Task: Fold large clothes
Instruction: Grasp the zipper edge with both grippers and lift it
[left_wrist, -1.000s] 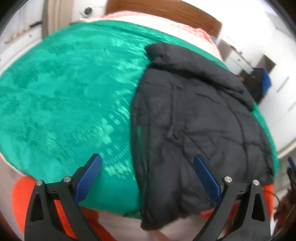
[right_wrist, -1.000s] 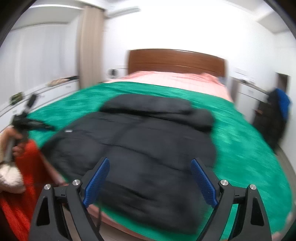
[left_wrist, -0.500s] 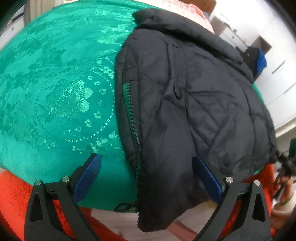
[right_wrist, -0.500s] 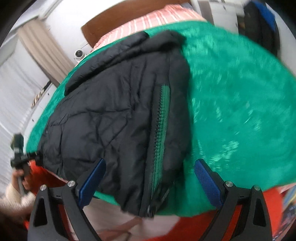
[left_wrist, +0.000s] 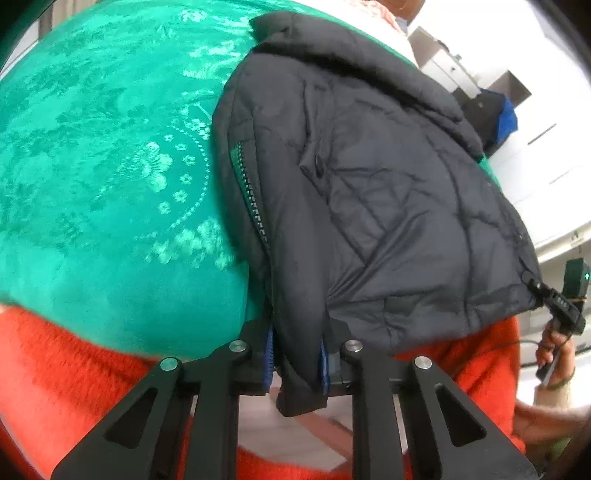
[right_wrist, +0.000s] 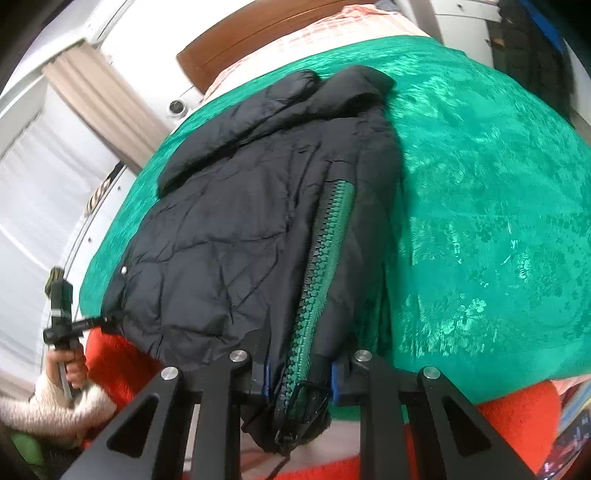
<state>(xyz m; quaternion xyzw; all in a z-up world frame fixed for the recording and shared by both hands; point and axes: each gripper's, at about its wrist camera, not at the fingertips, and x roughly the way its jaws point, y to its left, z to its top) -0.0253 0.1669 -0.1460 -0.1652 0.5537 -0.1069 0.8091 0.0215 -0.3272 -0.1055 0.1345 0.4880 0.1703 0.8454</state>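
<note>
A black jacket (left_wrist: 388, 192) lies on a bed covered by a green bedspread (left_wrist: 103, 166), its hem overhanging the near edge. Curtain (right_wrist: 99, 96) and wooden headboard (right_wrist: 251, 40) stand far left; bare bedspread extends right of the jacket. Left gripper (left_wrist: 295, 360): fingers clenched on the hem beside the zipper (left_wrist: 249, 192). Right gripper (right_wrist: 299, 373): fingers clenched on the hem corner at the zipper's end.
</note>
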